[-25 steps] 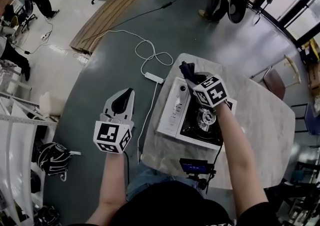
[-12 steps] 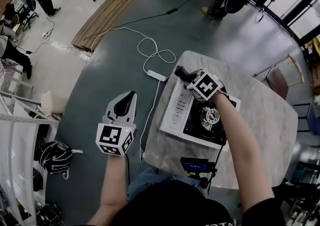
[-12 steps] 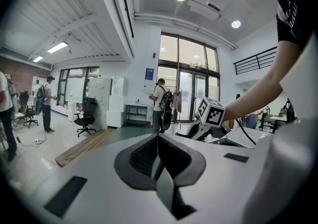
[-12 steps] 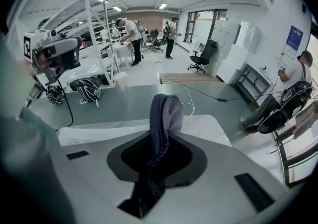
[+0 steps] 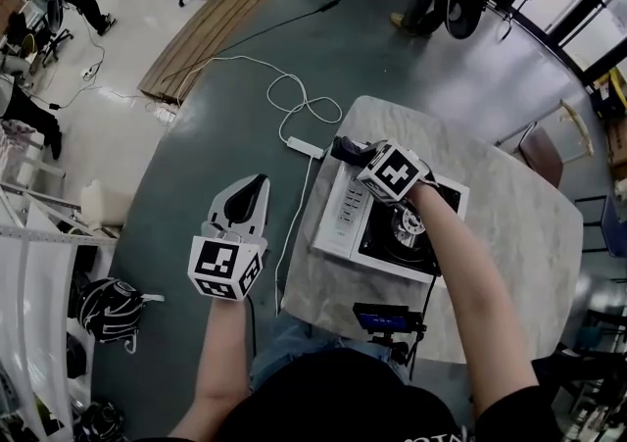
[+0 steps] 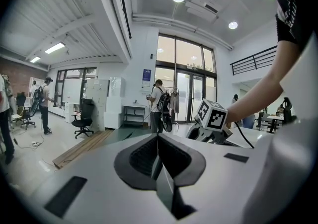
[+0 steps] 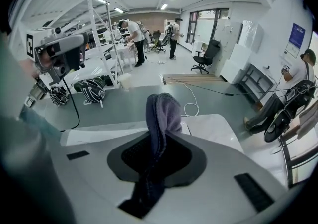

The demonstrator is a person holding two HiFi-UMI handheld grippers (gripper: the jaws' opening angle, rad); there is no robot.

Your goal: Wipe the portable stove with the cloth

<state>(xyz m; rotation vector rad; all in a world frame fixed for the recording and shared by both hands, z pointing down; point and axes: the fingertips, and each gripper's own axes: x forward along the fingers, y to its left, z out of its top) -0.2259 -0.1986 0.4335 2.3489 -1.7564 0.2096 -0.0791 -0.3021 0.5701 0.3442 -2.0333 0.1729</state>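
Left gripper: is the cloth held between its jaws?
No, the left gripper is shut and empty; the right gripper holds the cloth.

Open tabletop [image 5: 519, 234] beside stove [image 5: 348, 210]; black device [image 5: 382, 318] at near edge.

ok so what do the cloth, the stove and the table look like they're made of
Cloth: soft knit or terry fabric, grey-purple, matte; a textured weave shows along its edge.
Stove: probably painted metal; smooth white casing, black burner tray.
Table: stone or stone-look laminate; pale and mottled.
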